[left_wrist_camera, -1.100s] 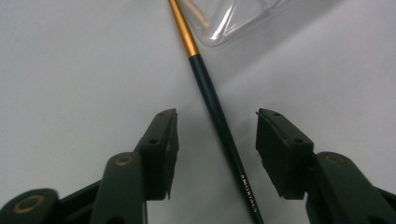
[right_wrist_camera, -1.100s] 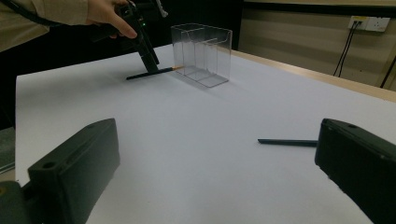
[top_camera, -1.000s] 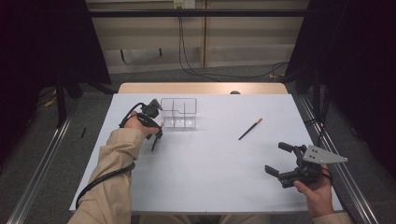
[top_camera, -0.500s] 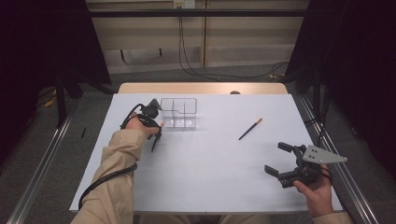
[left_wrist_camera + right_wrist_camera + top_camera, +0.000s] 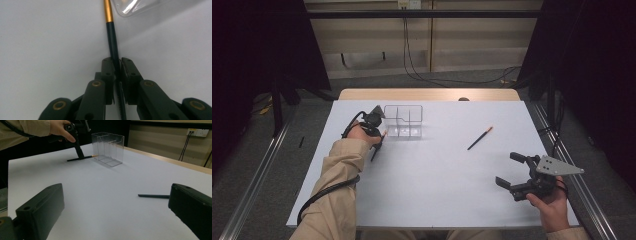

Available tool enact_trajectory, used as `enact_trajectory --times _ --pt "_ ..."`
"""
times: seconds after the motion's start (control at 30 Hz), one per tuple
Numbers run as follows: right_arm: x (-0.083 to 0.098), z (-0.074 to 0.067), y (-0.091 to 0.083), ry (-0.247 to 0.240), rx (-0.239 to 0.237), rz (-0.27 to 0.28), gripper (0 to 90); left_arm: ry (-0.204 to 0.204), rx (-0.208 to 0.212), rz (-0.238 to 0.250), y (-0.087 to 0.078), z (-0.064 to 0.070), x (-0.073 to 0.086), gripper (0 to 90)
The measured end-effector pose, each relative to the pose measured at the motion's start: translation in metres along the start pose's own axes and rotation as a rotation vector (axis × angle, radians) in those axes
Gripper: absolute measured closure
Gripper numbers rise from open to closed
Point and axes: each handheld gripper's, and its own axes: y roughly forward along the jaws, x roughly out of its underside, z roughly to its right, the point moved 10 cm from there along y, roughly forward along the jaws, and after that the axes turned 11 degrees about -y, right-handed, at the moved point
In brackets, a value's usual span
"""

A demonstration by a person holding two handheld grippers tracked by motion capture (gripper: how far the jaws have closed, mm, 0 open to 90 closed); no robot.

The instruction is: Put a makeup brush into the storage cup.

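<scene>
Left gripper [image 5: 378,139] sits at the far left of the white table [image 5: 432,200], just beside the clear acrylic organizer [image 5: 404,120]. Its jaws have just been closing and are now clamped on a dark pencil [image 5: 113,47] with a gold band near its far end. In the left gripper view the pads pinch the dark shaft from both sides; the pencil runs straight out ahead between them, gold end reaching to the organizer's corner [image 5: 135,6]. Pencil lies low on the table surface; can't tell if it's lifted off at all.

From the right gripper view: the left gripper [image 5: 79,153] points steeply down onto the pencil [image 5: 75,159], which lies flat with its gold tip next to the organizer's base [image 5: 108,146]. Organizer stands upright, with inner dividers; contents can't be made out.

Right gripper [image 5: 518,172] is at the near right of the table, held in the person's right hand [image 5: 552,207], jaws spread wide with nothing between them. Grey three-cornered plate on top.

A second pencil [image 5: 479,138] lies loose on the table right of centre, angled diagonally, lighter tip pointing away to the far right. It's well apart from both grippers and from the organizer. In the right gripper view it shows [image 5: 153,195] ahead, partly hidden by the right-hand jaw.
</scene>
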Motion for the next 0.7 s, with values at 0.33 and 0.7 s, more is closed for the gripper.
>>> enact_trajectory --times 0.33,0.7 --pt "0.0004 -0.0003 0.0007 0.000 -0.002 -0.001 0.0 -0.039 0.006 -0.030 -0.0018 -0.0050 0.0051 84.0" --pt "0.0004 -0.0005 0.0013 0.000 -0.002 -0.002 0.0 -0.062 0.005 -0.040 -0.0008 -0.0029 0.0041 78.2"
